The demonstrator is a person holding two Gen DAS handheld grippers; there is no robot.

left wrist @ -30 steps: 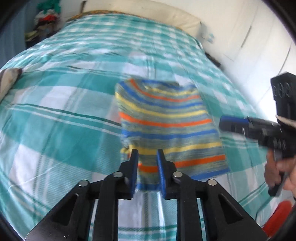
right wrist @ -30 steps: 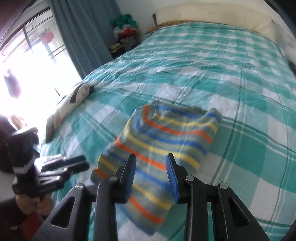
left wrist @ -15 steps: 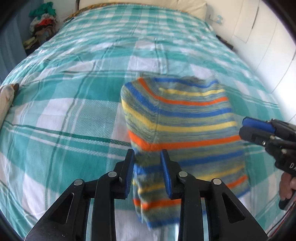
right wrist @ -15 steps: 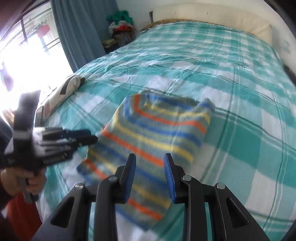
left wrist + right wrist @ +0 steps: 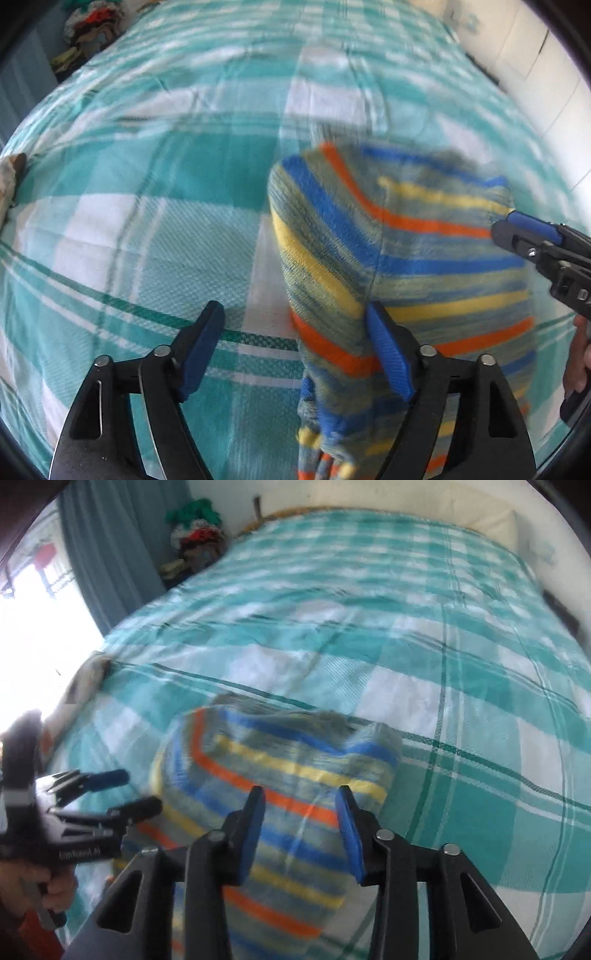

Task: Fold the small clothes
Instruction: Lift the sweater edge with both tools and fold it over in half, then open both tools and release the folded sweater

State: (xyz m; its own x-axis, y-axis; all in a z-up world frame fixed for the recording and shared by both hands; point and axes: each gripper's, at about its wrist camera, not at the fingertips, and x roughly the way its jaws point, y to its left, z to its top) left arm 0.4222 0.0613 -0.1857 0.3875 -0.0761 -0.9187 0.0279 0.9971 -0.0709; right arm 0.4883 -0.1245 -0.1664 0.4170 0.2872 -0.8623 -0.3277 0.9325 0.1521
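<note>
One striped garment [image 5: 406,258], seemingly folded; two parted hand-held grippers [image 5: 295,354] [image 5: 301,834].

— Where's my left wrist view looking?
— Close down over the bed [image 5: 122,236], along its fingers toward the far wall.
— And my right one?
— Low from the other side, facing the curtain [image 5: 110,554] corner. Both share the striped garment [image 5: 406,251] [image 5: 280,775].

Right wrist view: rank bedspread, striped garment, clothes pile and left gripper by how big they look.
1. bedspread, fills most of the view
2. striped garment
3. left gripper: near the camera, so its look may flatter it
4. clothes pile, far off in the corner
</note>
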